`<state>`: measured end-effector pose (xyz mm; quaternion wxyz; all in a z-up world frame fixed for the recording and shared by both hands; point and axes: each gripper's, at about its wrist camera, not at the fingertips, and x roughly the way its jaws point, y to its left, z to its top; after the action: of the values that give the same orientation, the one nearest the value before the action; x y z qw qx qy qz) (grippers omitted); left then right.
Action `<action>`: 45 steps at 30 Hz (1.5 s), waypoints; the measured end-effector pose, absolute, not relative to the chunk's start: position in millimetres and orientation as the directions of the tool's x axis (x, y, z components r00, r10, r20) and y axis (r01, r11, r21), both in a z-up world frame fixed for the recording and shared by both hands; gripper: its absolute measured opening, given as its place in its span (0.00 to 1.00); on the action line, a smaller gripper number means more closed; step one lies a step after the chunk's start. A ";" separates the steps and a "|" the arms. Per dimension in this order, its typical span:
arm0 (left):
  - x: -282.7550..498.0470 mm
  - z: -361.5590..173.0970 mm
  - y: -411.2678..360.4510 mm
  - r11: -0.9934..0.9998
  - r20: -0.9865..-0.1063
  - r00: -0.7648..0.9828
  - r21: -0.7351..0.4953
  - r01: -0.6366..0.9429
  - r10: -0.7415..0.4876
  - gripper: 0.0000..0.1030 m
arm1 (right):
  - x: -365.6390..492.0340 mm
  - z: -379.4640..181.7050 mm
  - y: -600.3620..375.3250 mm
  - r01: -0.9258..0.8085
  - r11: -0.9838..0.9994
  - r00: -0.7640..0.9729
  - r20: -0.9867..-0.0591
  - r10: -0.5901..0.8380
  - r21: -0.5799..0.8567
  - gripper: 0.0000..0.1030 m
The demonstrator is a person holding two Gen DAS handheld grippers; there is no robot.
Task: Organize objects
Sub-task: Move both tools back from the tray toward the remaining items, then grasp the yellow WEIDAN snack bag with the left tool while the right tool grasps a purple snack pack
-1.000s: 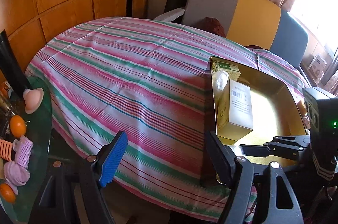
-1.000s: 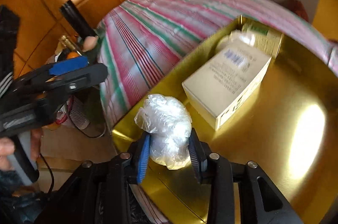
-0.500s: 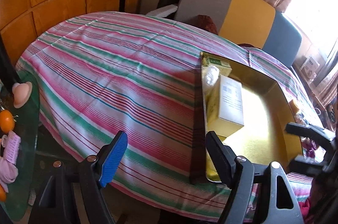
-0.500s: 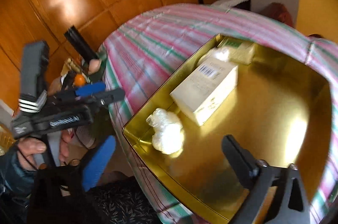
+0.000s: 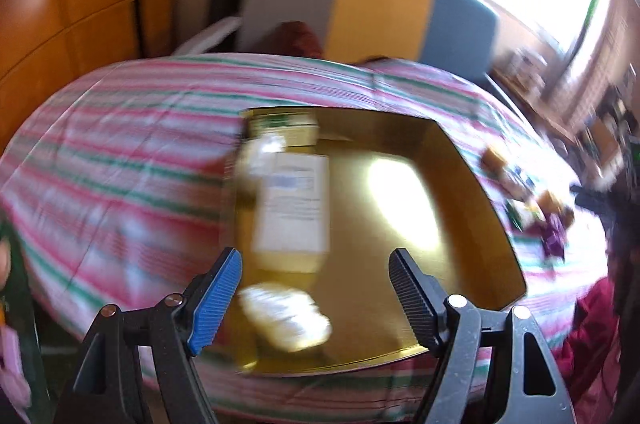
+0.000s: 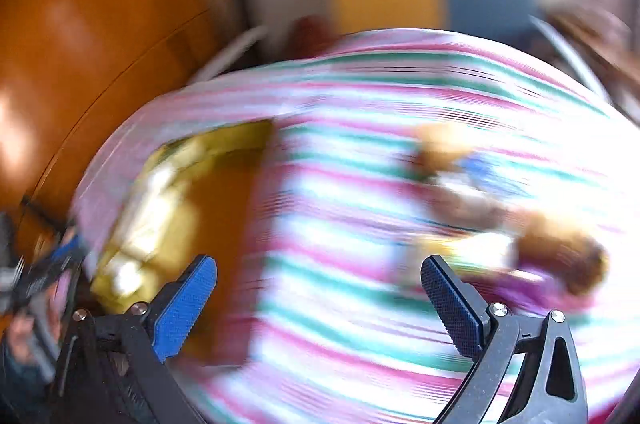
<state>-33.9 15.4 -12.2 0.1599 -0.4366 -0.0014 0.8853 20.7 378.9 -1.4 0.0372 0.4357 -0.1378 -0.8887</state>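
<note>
A gold tray lies on the striped cloth. It holds a white box, a green box at its far left corner, and a crumpled clear plastic bag near its front edge. My left gripper is open above the tray's near side, the bag just below and between its fingers, untouched. My right gripper is open wide over bare cloth, right of the tray, and holds nothing. Both views are motion-blurred.
Several small loose items, brown, blue and purple, lie on the cloth right of the tray; they also show as loose items beyond my right fingers. Wooden panelling and a grey, yellow and blue headboard stand behind. A side table sits at the far left.
My right gripper let go of the plastic bag in the tray, opened wide and swung right over the cloth. My left gripper moved right, from beside the tray to over its near edge.
</note>
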 end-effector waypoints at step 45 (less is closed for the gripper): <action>-51.4 -90.9 402.5 -0.556 -0.921 -0.215 -0.002 -0.831 0.325 0.38 | 75.1 -60.3 553.2 -0.466 -0.566 -0.738 -0.651 -0.176 0.680 1.00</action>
<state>-51.4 402.5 -90.9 0.3934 -0.4875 0.2597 0.7349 75.1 553.2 -60.3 -0.0893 0.3507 -0.4573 -0.8124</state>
